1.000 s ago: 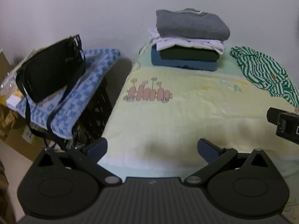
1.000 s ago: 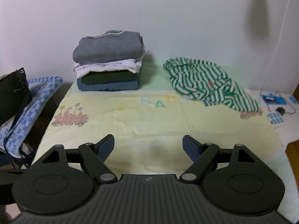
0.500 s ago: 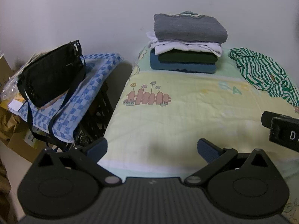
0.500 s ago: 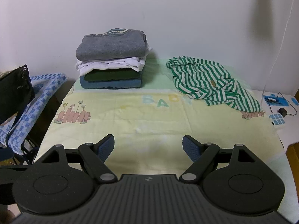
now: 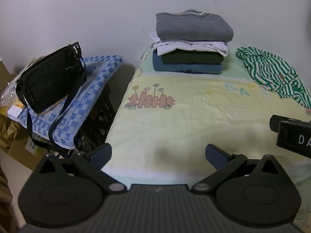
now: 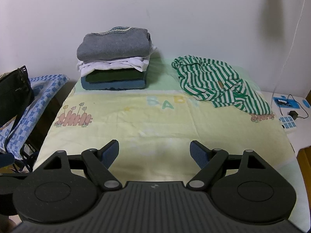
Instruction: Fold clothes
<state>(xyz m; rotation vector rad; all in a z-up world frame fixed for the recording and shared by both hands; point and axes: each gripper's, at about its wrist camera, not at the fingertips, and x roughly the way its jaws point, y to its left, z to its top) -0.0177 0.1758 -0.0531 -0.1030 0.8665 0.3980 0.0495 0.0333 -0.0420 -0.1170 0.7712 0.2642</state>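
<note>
1. Two grippers, both mine, held above the near edge of the bed: my left gripper (image 5: 158,156) has its jaws spread wide with nothing between them; my right gripper (image 6: 154,152) likewise stands wide and holds nothing.
2. Striped garment (image 6: 221,83), green and white, lying crumpled and unfolded at the far right of the bed, well apart from both grippers.
3. Folded stack (image 6: 114,62) at the far left-centre, against the wall: a grey sweater (image 6: 113,44) on top, a white piece under it, then a dark green piece, then a blue piece at the bottom.
4. Blanket (image 6: 165,128), pale yellow with a green border, covering the bed; printed with a pink fence and flowers (image 6: 72,116) at left and the letters "BABY" (image 6: 169,103) near the far side. Nothing lies on the stretch between my grippers and the garment.
5. Black bag (image 5: 48,77) with a long strap, resting on a blue-checked cloth (image 5: 77,99) draped over a dark crate (image 5: 97,120), left of the bed.
6. Cardboard boxes (image 5: 17,145) at the far left, low beside the crate.
7. White side surface (image 6: 287,112) right of the bed, carrying a small black adapter (image 6: 292,114) with its cable and blue items.
8. Plain white wall (image 6: 155,9) behind the bed; a thin white cord (image 6: 291,44) hangs down it at right.
</note>
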